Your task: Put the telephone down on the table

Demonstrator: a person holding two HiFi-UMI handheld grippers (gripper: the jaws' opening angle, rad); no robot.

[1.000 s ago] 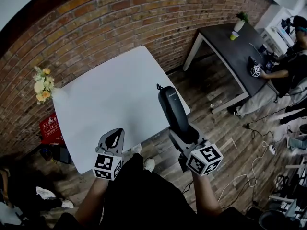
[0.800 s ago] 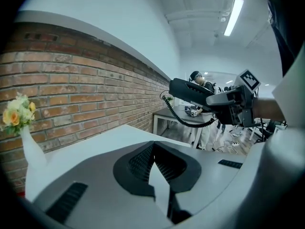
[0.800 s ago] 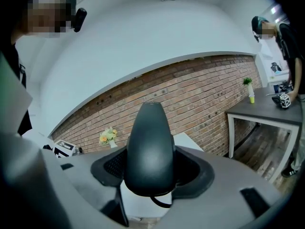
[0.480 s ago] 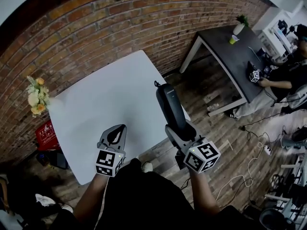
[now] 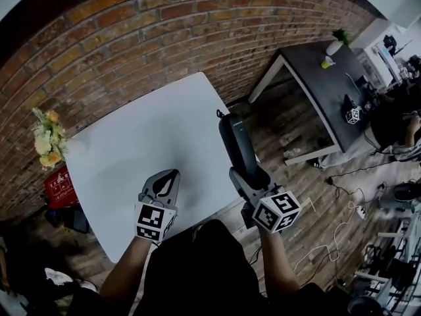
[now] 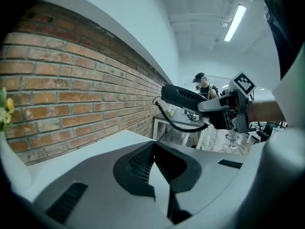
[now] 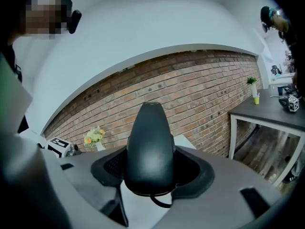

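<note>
**Telephone held above table edge.** The telephone, a dark handset, was gripped at its near end between the 2 jaws of the right gripper. Its far end was pointed toward the brick wall. It was held in the air over the right edge of the white table and had not been set down. In the left gripper view it was seen roughly level and clear of the tabletop, with its coiled cord sagging beneath it.

The left gripper was positioned over the table's near edge, just left of the telephone and apart from it. Its jaws were closed tip to tip, with nothing between them.

1 bunch of yellow and white flowers was placed at the table's far left corner, well apart from both grippers. A red crate was seen beside that corner, lower down.

To the right, across the wooden floor, a dark table on white legs was set against the wall. A potted plant, a green cup and a cube with square markers were seen on it. A person was partly seen at the far right edge, and cables were seen lying on the floor nearby.
</note>
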